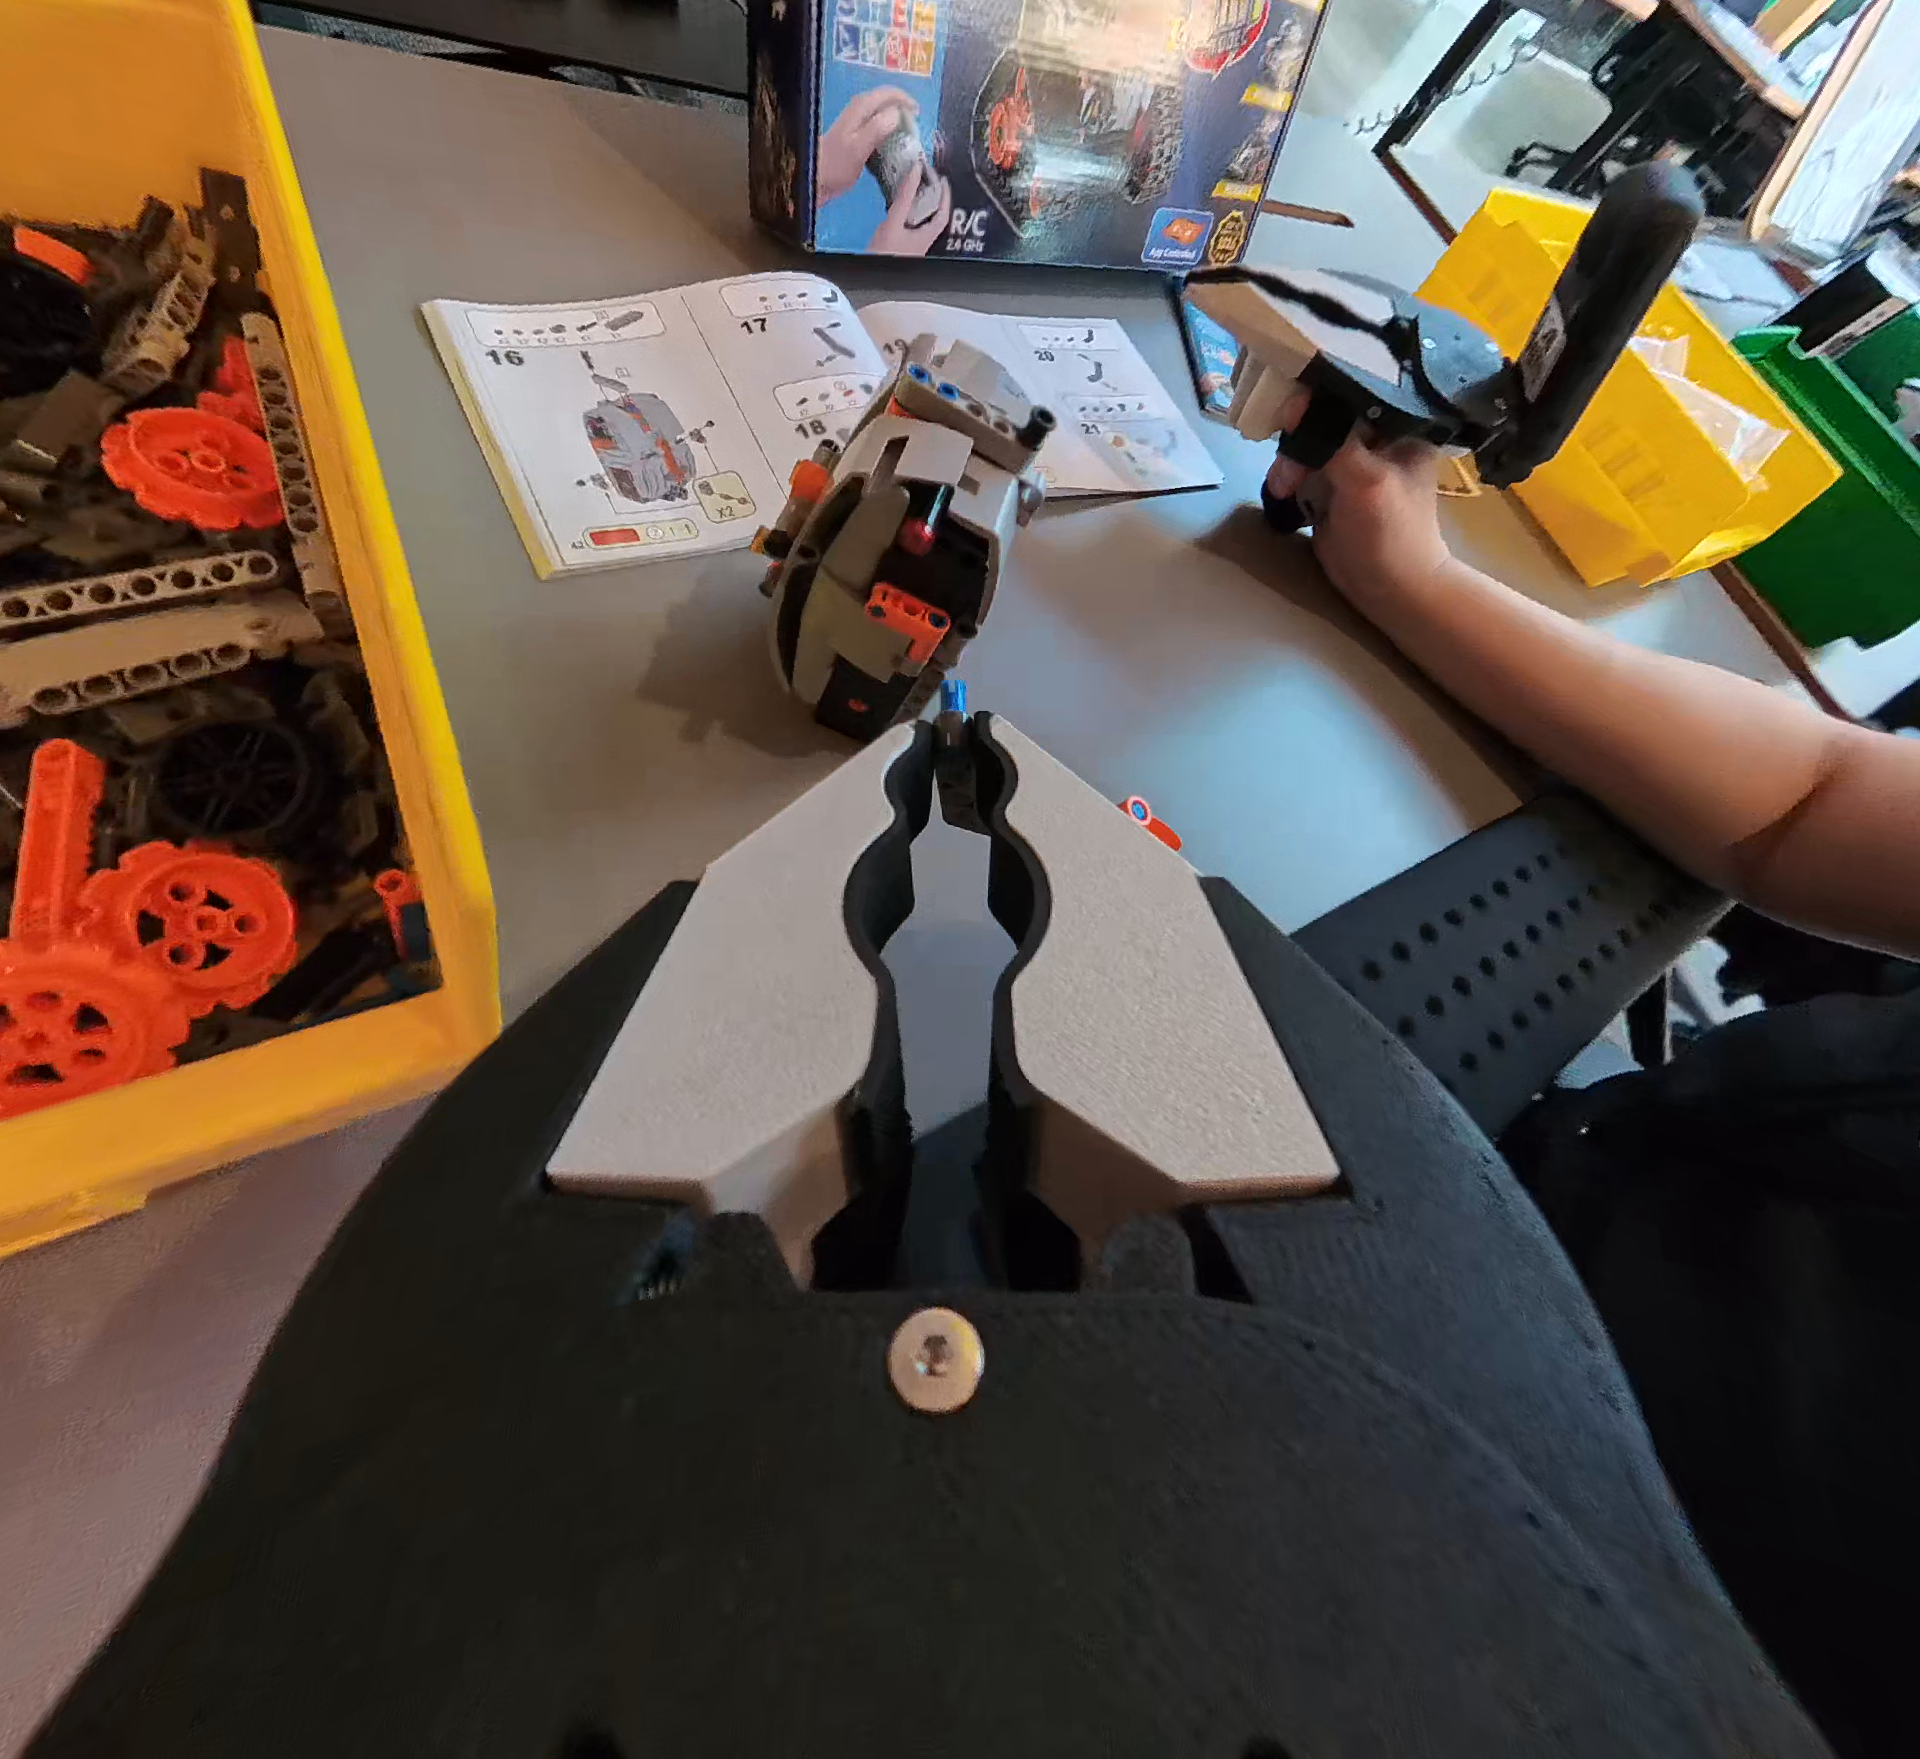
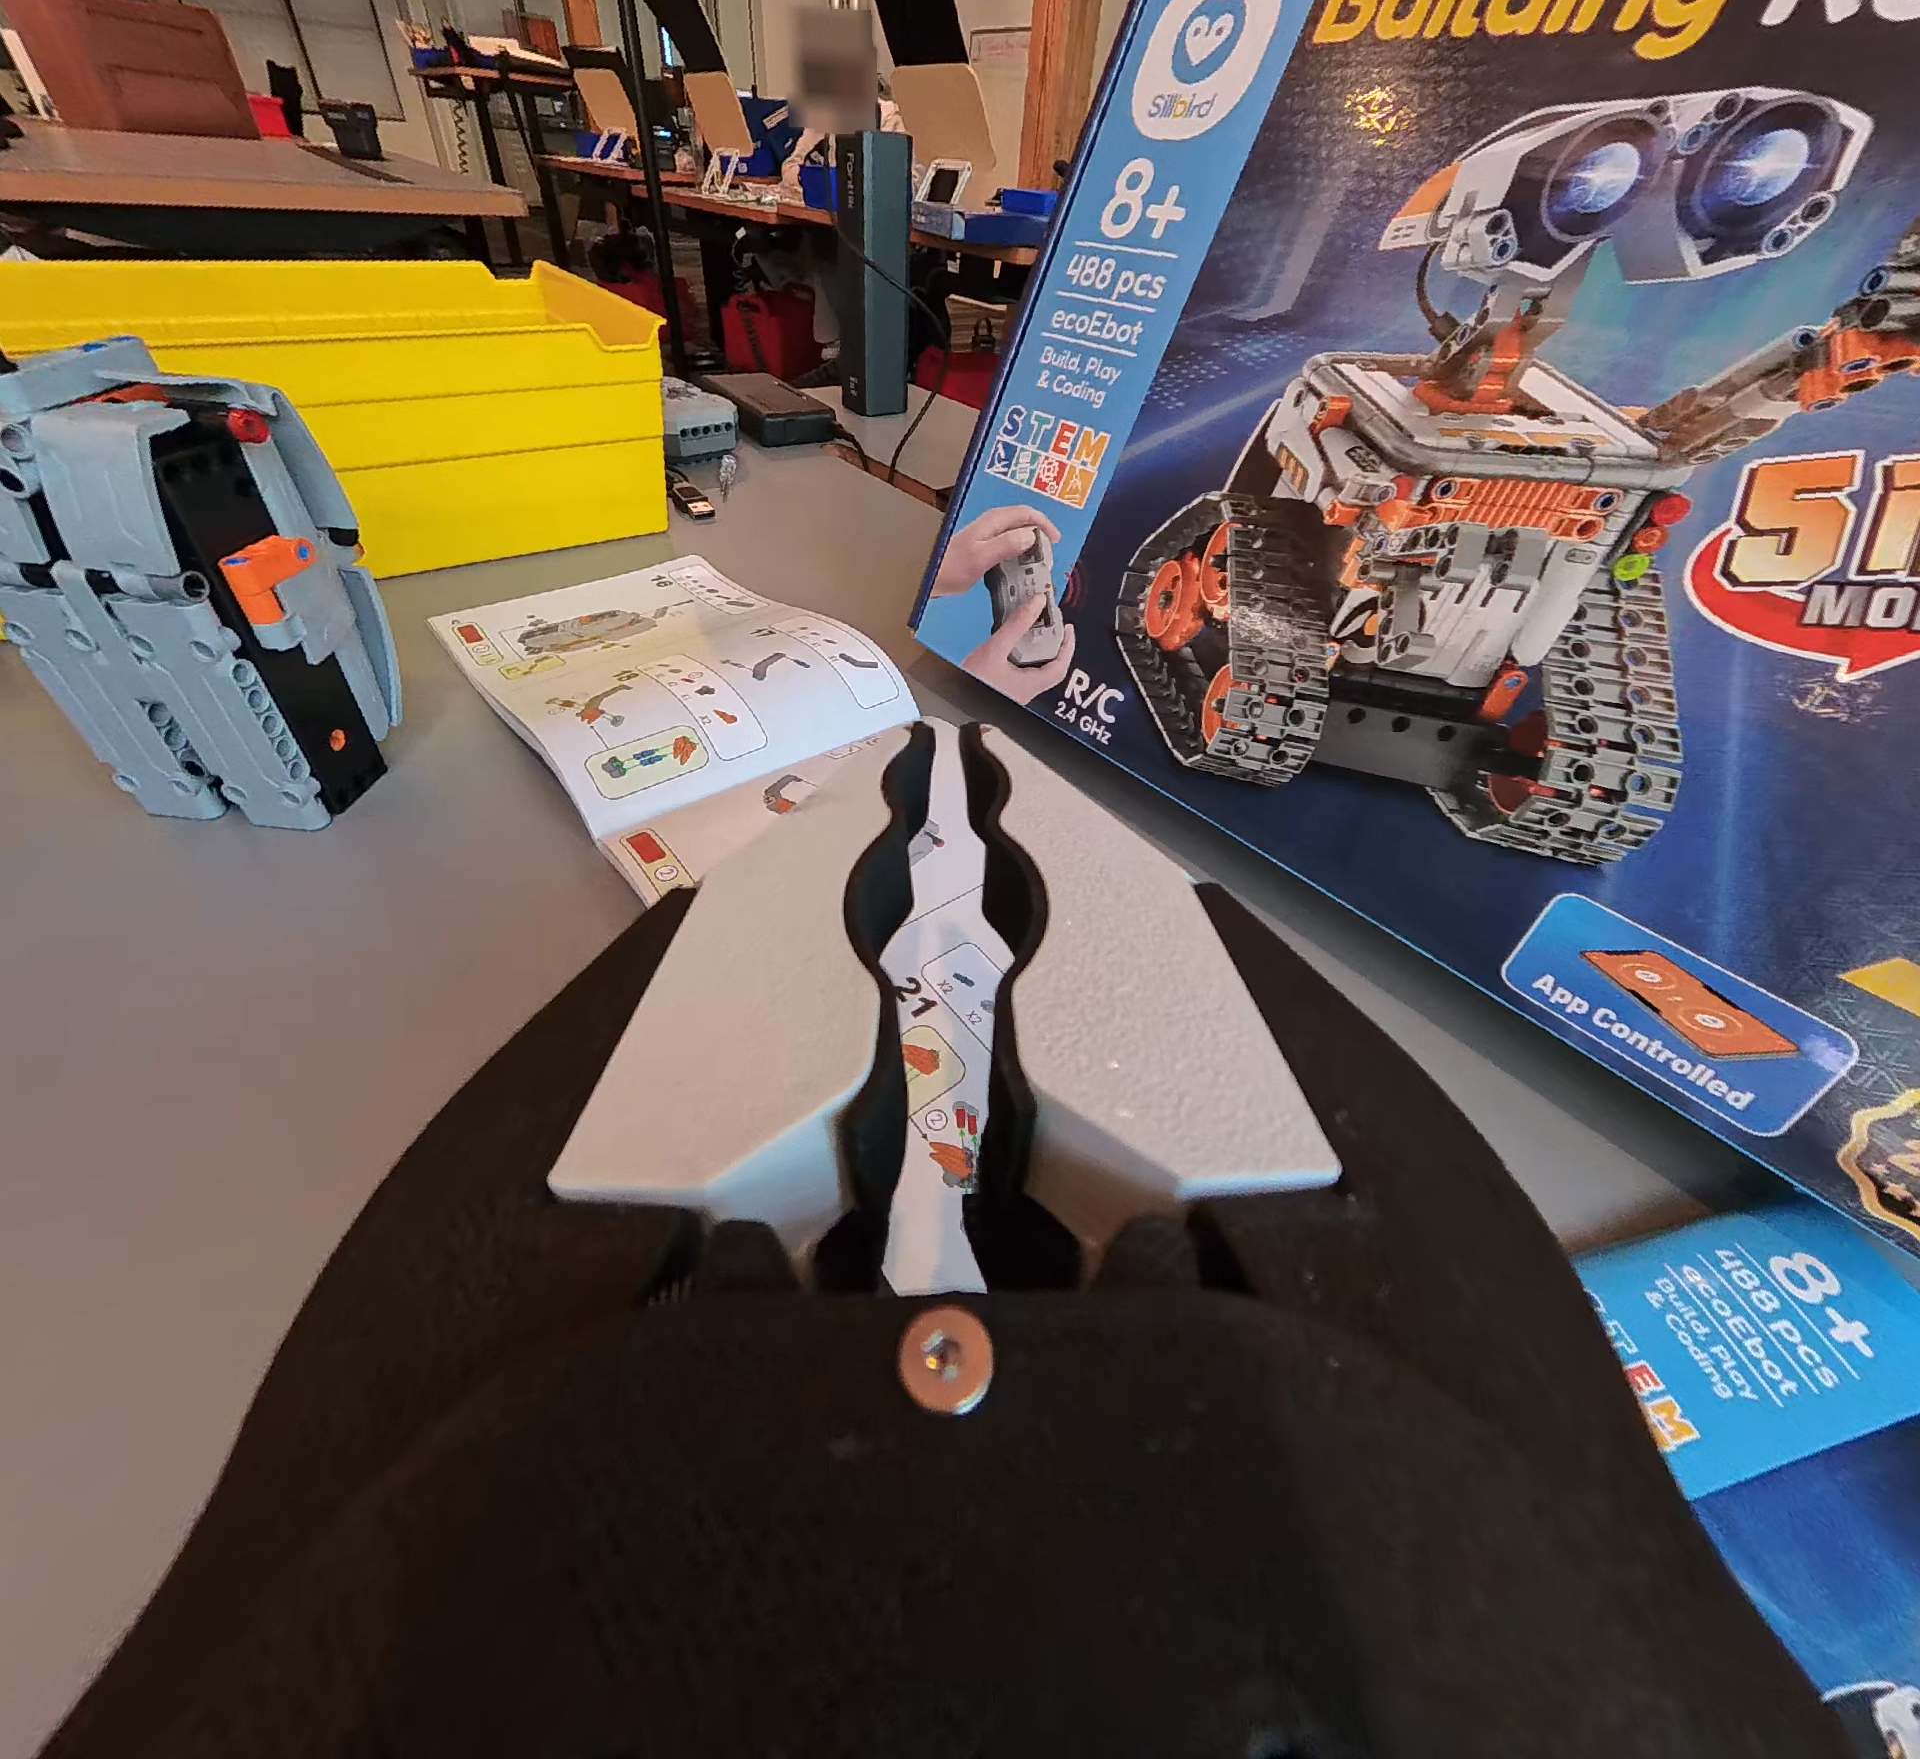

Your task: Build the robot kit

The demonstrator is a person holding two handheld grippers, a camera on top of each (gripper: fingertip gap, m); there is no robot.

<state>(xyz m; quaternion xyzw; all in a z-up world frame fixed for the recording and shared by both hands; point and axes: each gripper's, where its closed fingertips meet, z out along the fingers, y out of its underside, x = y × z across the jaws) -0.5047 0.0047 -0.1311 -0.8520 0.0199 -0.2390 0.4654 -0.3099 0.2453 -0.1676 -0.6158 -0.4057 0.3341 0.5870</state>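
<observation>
My left gripper point(image 1: 952, 735) is shut on a small dark piece with a blue pin point(image 1: 953, 699) at its tip, held just in front of the grey, black and orange brick-built body point(image 1: 894, 546) lying on the grey table. My right gripper point(image 2: 948, 735) is shut and empty, hovering low over the open instruction booklet point(image 2: 675, 670). It also shows in the left wrist view point(image 1: 1247, 359), held by a hand at the booklet's right edge. The built body also shows in the right wrist view point(image 2: 187, 577), to the left of the right gripper. The booklet also lies behind the body in the left wrist view point(image 1: 623, 421).
A yellow bin point(image 1: 343, 483) of orange gears and grey beams sits at the left. The kit's blue box point(image 1: 1039, 47) stands behind the booklet and shows large in the right wrist view point(image 2: 1455, 421). A small orange piece point(image 1: 1148, 816) lies on the table. Yellow point(image 1: 1662, 462) and green point(image 1: 1860, 546) bins stand at right. One gripper's finger ends stand about 30 cm off the other's.
</observation>
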